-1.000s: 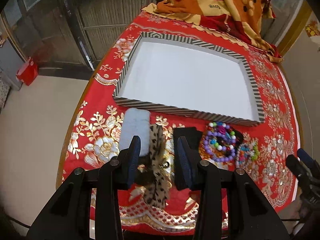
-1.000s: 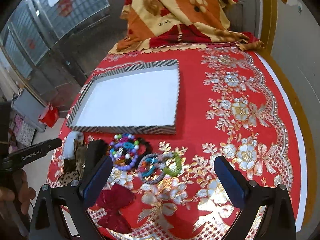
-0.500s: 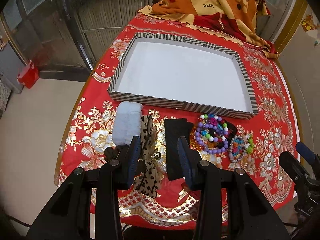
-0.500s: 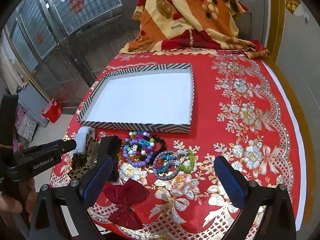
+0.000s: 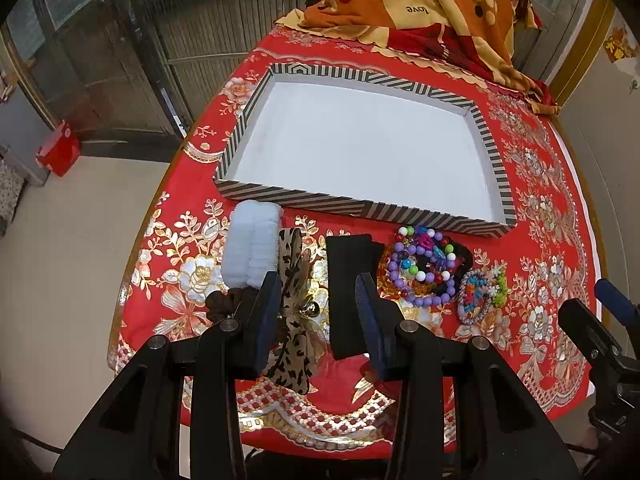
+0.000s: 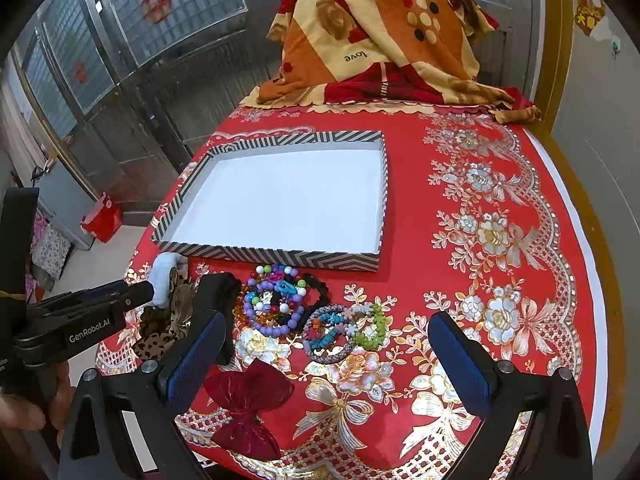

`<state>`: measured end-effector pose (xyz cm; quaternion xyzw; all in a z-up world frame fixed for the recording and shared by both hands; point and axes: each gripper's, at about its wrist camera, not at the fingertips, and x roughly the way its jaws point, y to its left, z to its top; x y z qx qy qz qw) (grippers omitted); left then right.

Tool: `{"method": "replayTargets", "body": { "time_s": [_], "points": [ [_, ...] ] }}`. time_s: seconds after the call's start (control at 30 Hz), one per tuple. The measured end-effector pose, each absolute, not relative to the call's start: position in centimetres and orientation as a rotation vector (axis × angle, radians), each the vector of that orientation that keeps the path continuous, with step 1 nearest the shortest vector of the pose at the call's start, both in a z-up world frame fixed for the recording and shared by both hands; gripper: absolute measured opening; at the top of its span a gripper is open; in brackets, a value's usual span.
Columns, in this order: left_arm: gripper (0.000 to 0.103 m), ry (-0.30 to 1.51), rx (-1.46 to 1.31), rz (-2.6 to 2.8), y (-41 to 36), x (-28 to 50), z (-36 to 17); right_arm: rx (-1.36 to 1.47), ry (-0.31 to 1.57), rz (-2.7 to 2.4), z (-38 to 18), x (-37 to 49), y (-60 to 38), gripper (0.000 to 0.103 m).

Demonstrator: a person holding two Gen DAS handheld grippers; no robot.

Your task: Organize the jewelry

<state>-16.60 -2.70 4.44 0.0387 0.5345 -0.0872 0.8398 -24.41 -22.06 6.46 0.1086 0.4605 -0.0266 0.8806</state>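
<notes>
The striped tray (image 6: 276, 258) lies bare inside, open from above. Bracelets (image 6: 280, 300), hair bows (image 5: 294, 304) and a red bow (image 6: 246, 404) crowd the near surface (image 6: 500, 200); its right side is free.

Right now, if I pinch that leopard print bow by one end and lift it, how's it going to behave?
The leopard print bow looks like soft fabric, so it would probably droop rather than stay flat. The small metal bell at its knot may make it hang centre-heavy and swing. It overlaps the brown scrunchie, which might drag along.
</notes>
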Motion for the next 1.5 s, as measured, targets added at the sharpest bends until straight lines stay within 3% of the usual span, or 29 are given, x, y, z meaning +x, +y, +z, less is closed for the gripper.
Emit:
{"method": "replayTargets", "body": {
  "time_s": [1.5],
  "points": [
    [0.038,1.159,0.071,-0.159,-1.8,-16.3,3.6,0.205,1.015,-0.029,5.4,-23.1,-20.3,0.101]
  ]
}}
